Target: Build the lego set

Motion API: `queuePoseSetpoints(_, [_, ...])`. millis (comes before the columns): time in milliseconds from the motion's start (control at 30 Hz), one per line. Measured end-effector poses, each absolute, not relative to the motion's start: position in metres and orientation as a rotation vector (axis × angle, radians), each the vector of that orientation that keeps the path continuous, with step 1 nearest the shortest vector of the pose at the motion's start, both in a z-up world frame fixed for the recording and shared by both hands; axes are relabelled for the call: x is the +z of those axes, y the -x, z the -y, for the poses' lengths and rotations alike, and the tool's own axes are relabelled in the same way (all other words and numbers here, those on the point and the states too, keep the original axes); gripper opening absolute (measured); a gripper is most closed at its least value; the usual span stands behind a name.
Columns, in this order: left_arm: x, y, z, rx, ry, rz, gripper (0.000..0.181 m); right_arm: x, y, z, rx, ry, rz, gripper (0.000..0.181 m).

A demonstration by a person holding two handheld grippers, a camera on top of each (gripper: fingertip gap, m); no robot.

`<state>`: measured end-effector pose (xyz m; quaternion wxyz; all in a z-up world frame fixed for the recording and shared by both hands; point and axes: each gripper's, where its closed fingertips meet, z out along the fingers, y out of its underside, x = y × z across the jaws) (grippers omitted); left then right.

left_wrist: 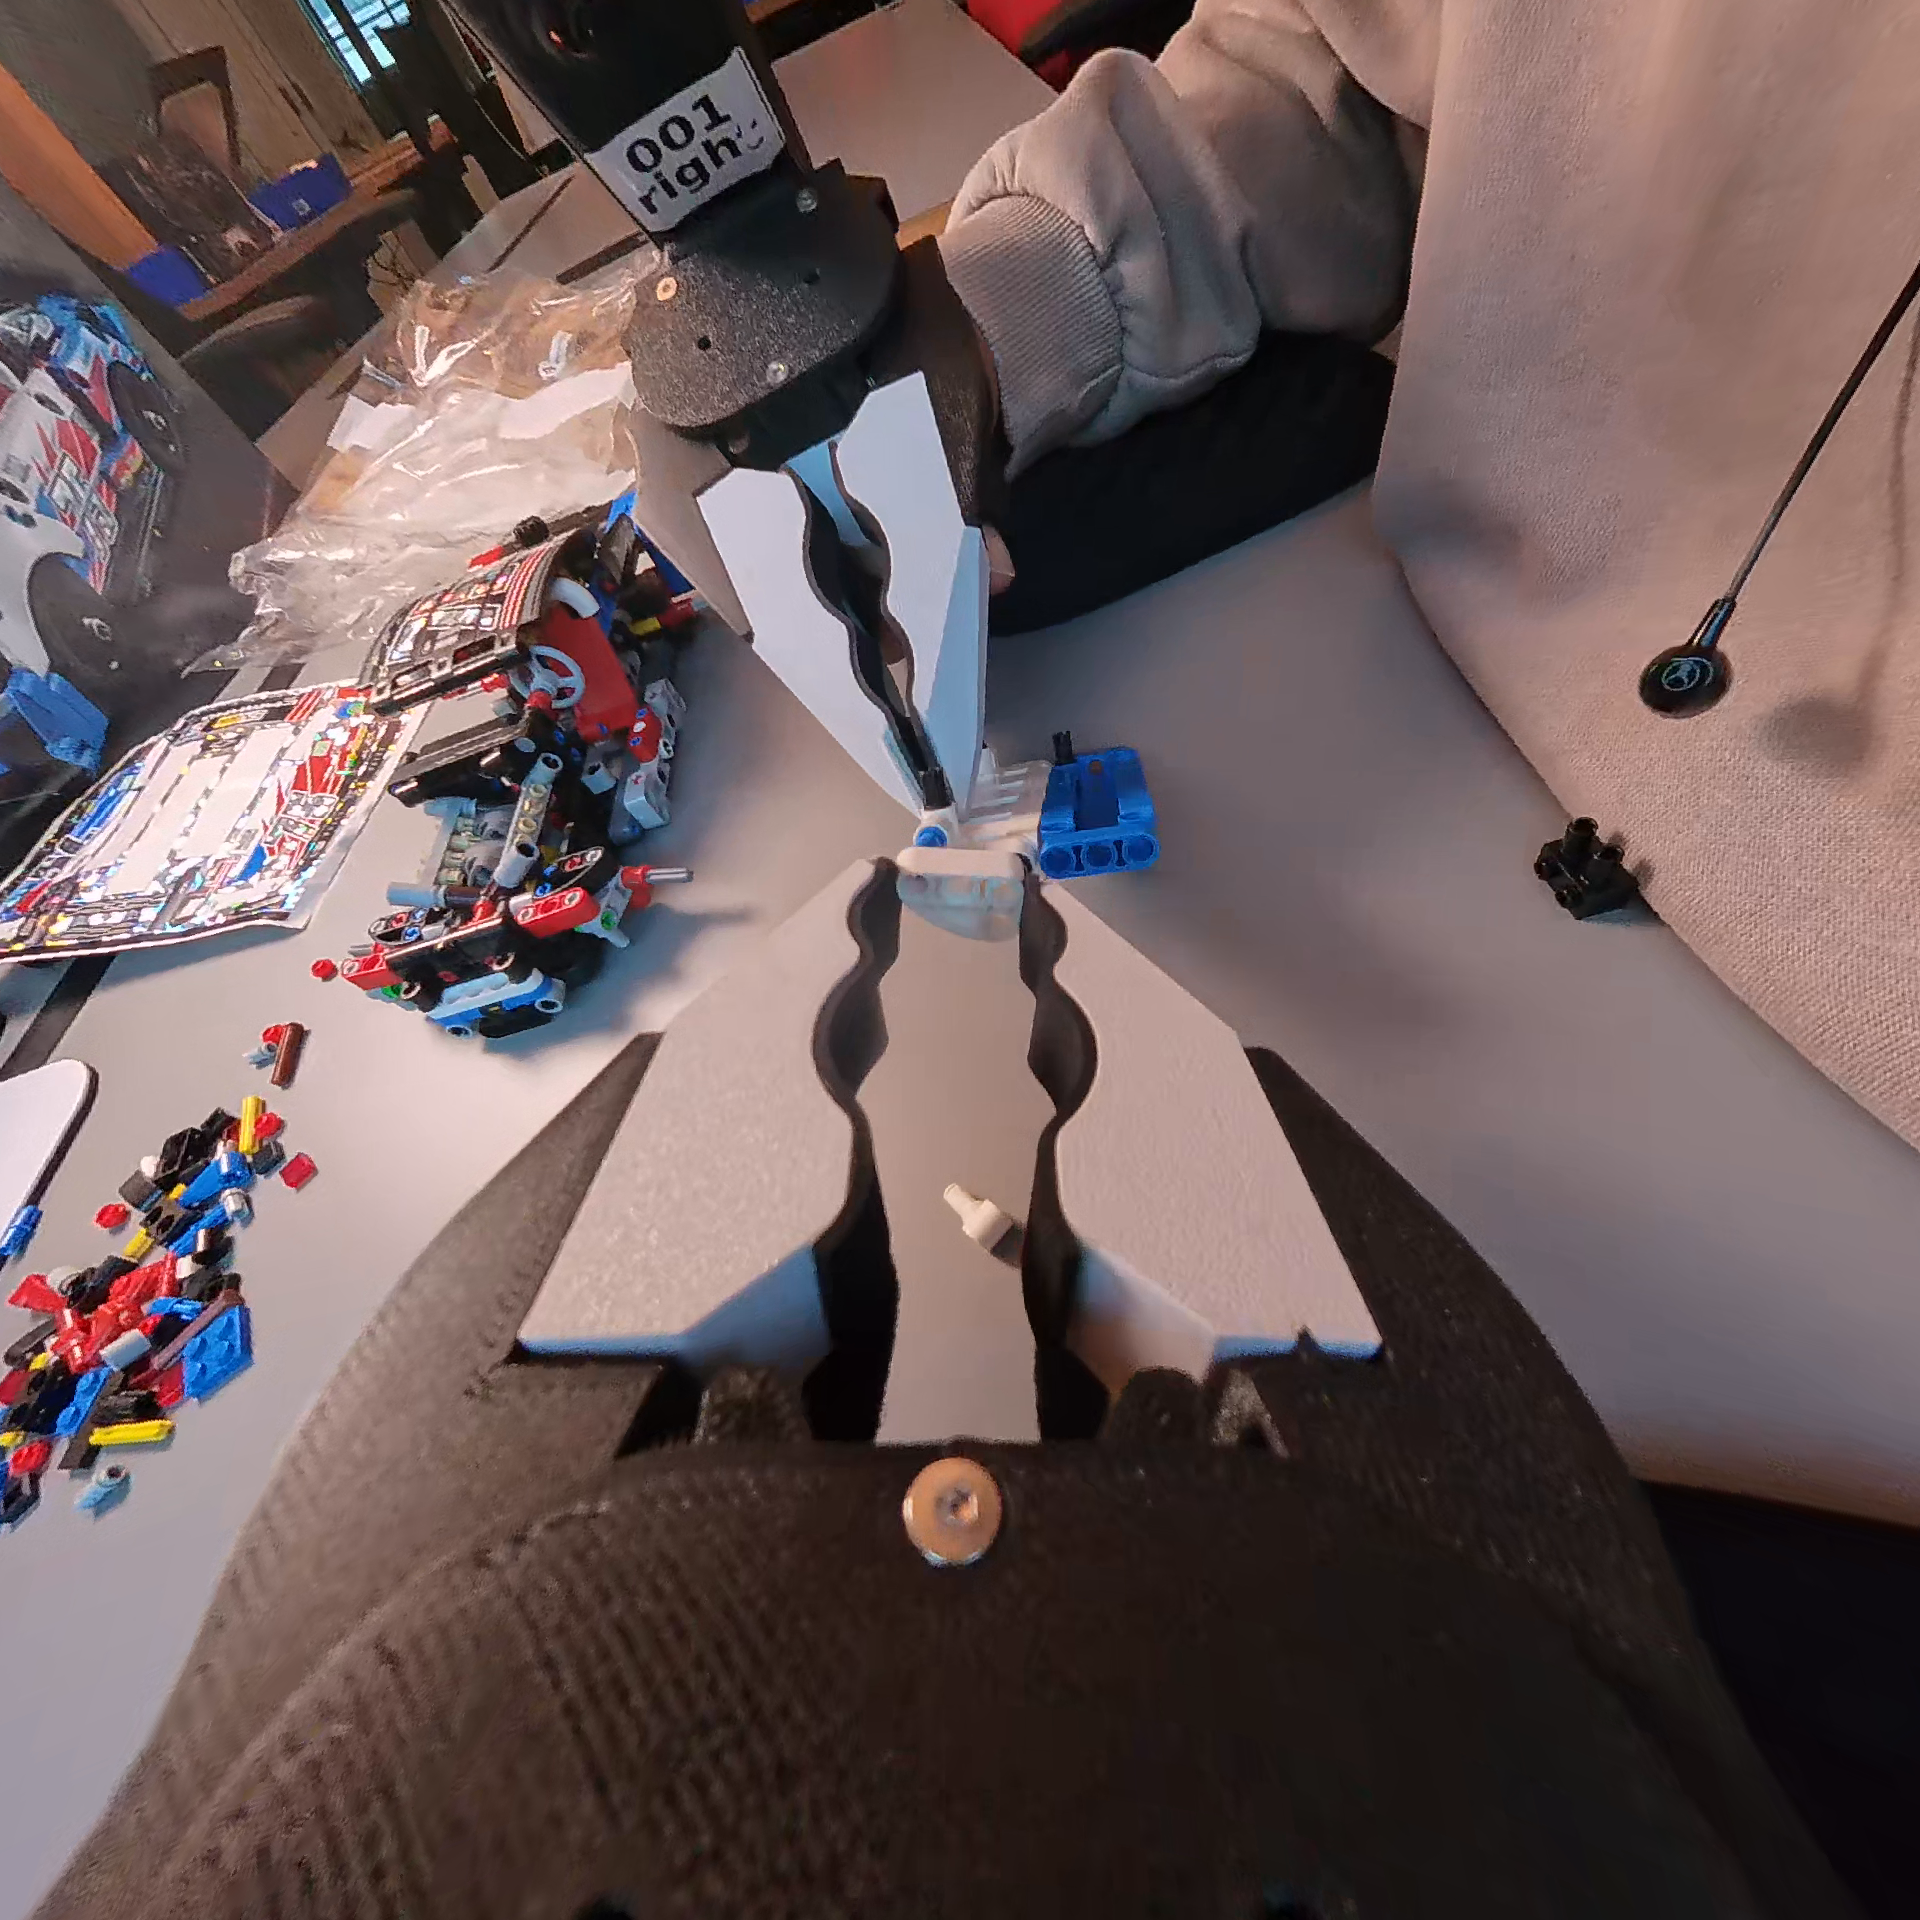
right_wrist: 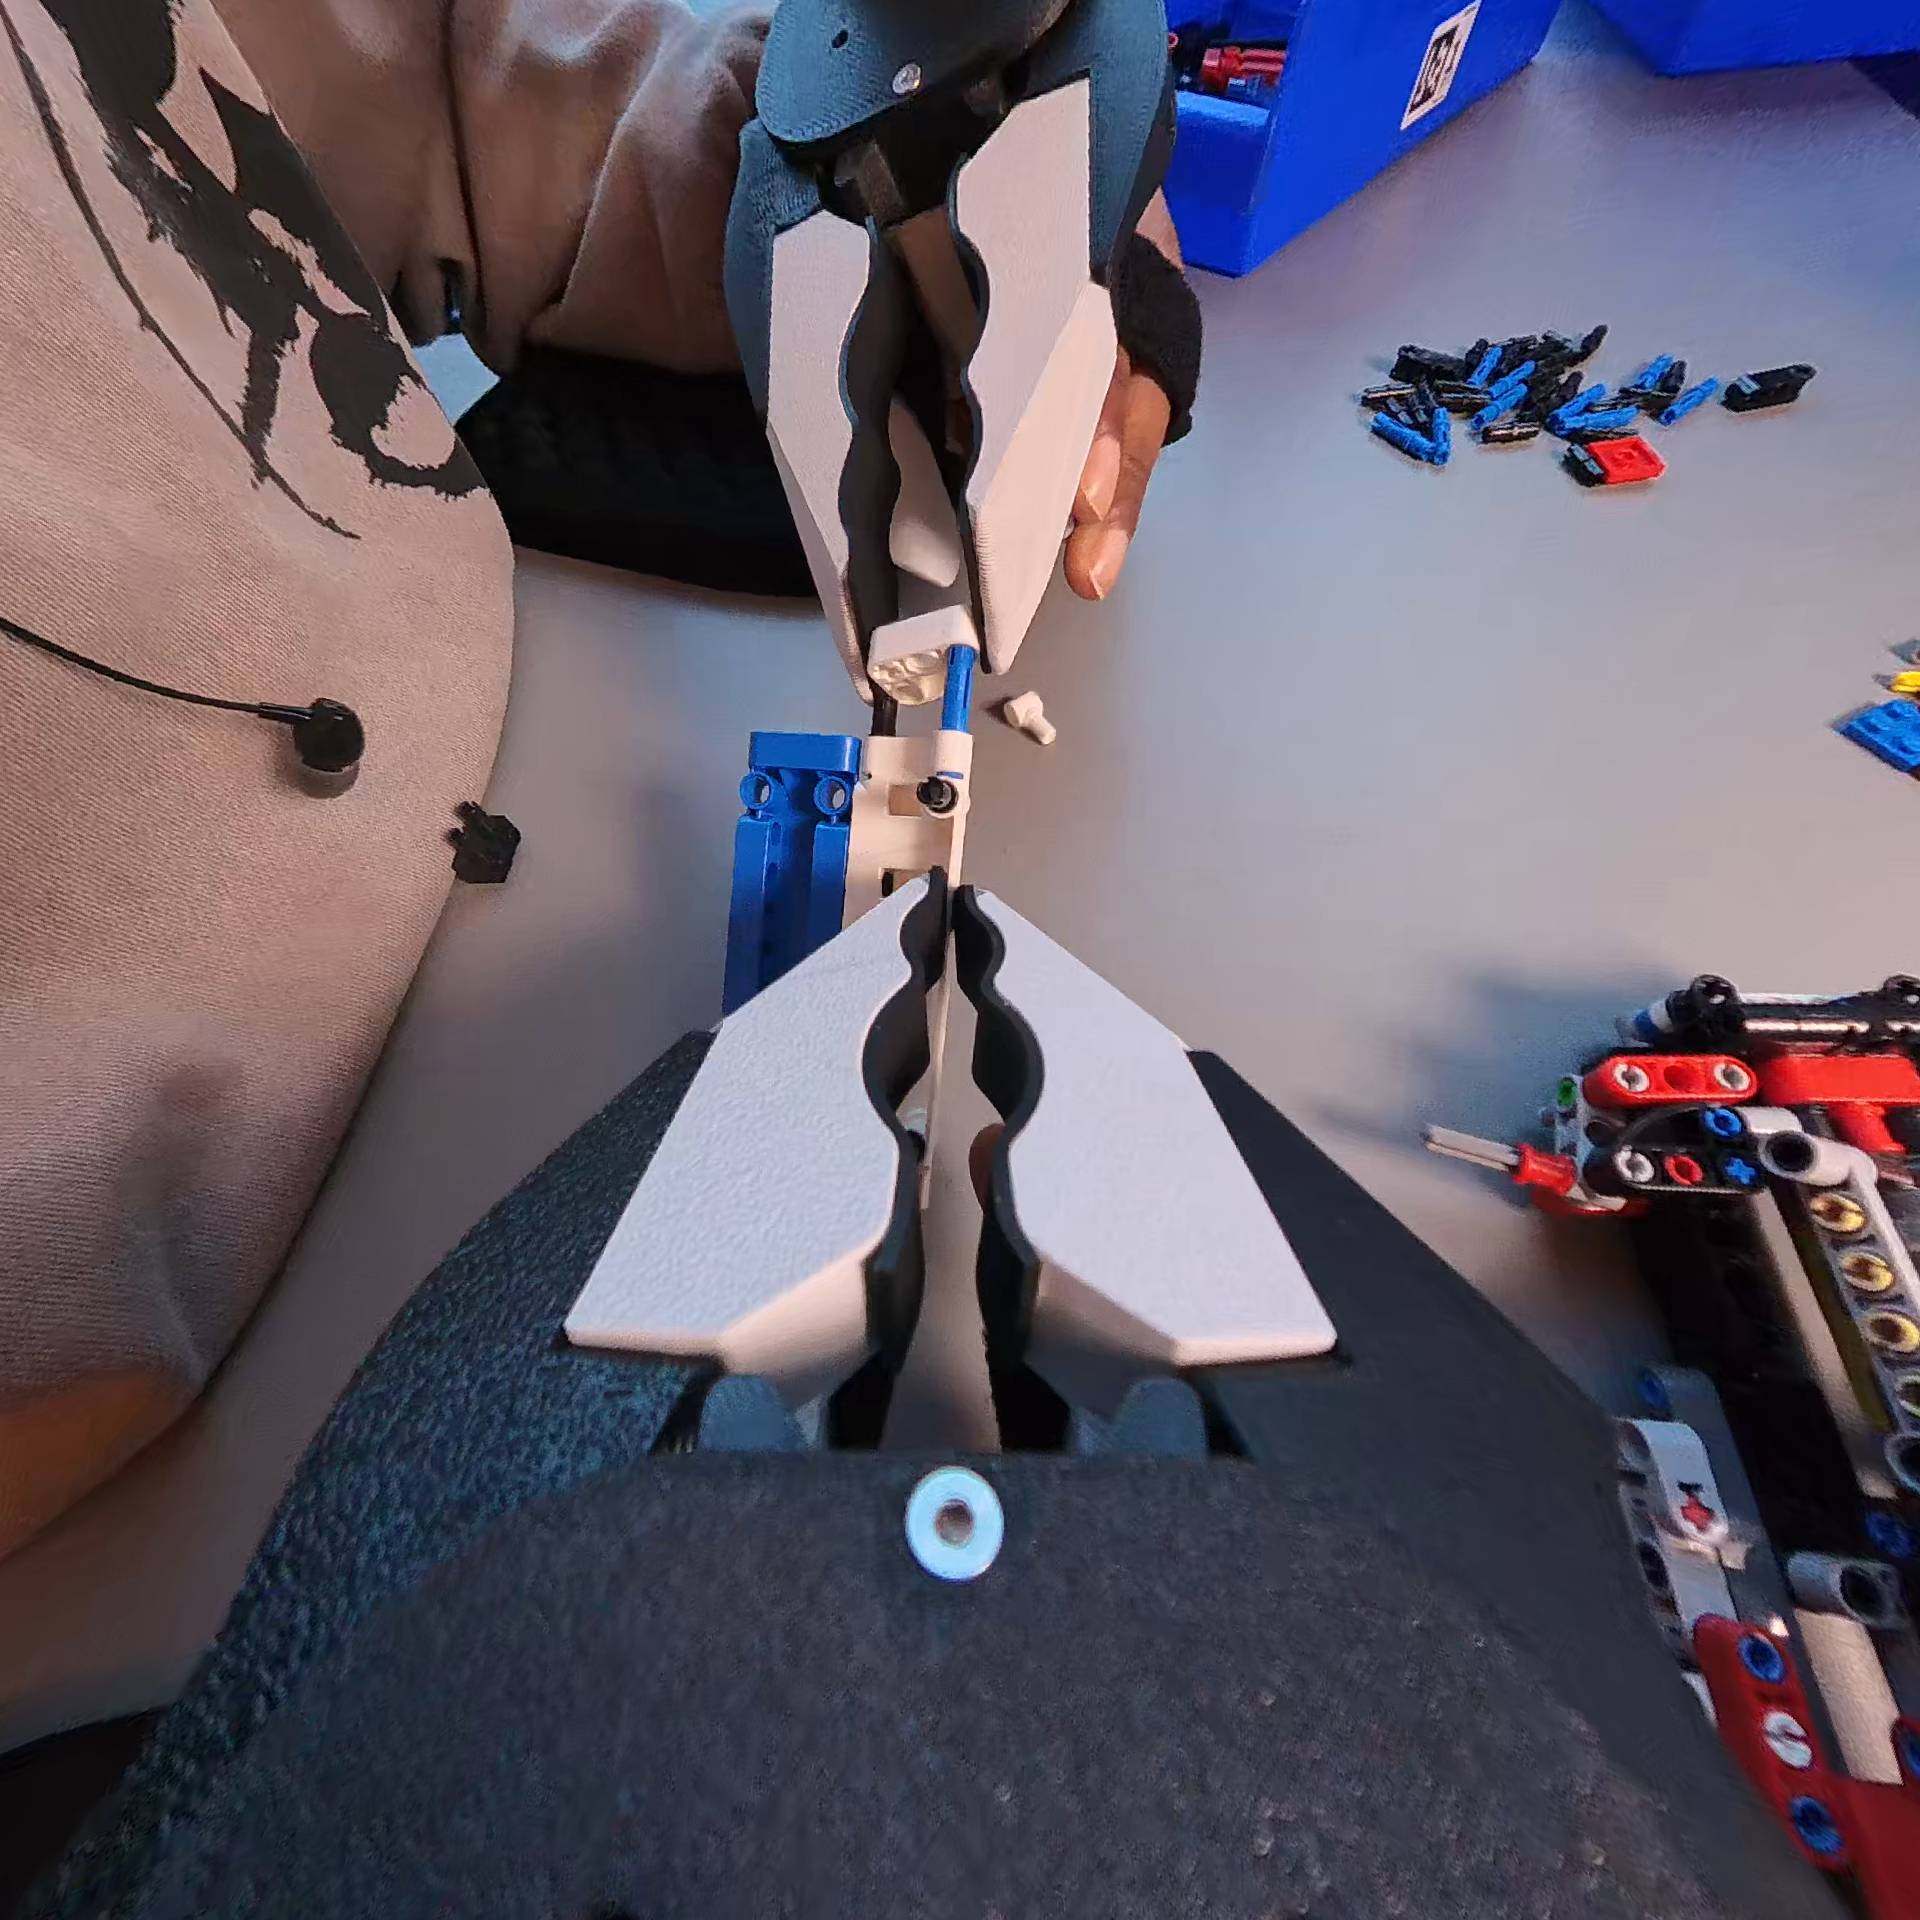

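Two handheld grippers of textured black plastic, each with a silver screw at the centre and two pale grey wedge-shaped fingers [left_wrist: 727, 1174] lined with wavy black pads. One gripper carries a white sticker [left_wrist: 691, 156]. The person wears a beige sweatshirt [right_wrist: 208, 520] with black brush-stroke print – ribbed cuffs, black-tipped drawcord [left_wrist: 1683, 675] – and a black fingerless glove [right_wrist: 1158, 322].

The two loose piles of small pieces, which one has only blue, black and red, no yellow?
The pile of pins seen in the right wrist view: mostly blue and black pins plus one red plate. The other pile is mixed with yellow.
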<state>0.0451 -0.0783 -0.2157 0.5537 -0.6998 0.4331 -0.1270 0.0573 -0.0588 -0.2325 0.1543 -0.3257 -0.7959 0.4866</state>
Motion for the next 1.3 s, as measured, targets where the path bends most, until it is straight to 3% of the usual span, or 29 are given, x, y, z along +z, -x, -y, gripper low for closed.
queuePoseSetpoints(267, [-0.242, -0.054, 0.088, -0.254, 1.714, -1.189, 0.022, -0.248, -0.067, 0.068, 1.31, 0.929, 2.455, 0.0])
queuePoseSetpoints(933, [-0.228, -0.048, 0.08, -0.517, 1.824, -0.881, 0.022, -0.236, -0.052, 0.059, 1.343, 0.998, 2.289, 0.0])
queuePoseSetpoints(1067, [-0.213, -0.04, 0.079, -0.623, 1.782, -0.764, 0.022, -0.221, -0.048, 0.055, 1.396, 1.0, 2.172, 0.027])
queuePoseSetpoints(1167, [-0.2, -0.035, 0.079, -0.689, 1.727, -0.69, 0.022, -0.197, -0.054, 0.051, 1.599, 1.022, 2.074, 0.057])
queuePoseSetpoints(1300, [-0.175, -0.029, 0.08, -0.762, 1.595, -0.604, 0.022, -0.178, -0.06, 0.043, 1.8, 1.092, 1.988, 0.077])
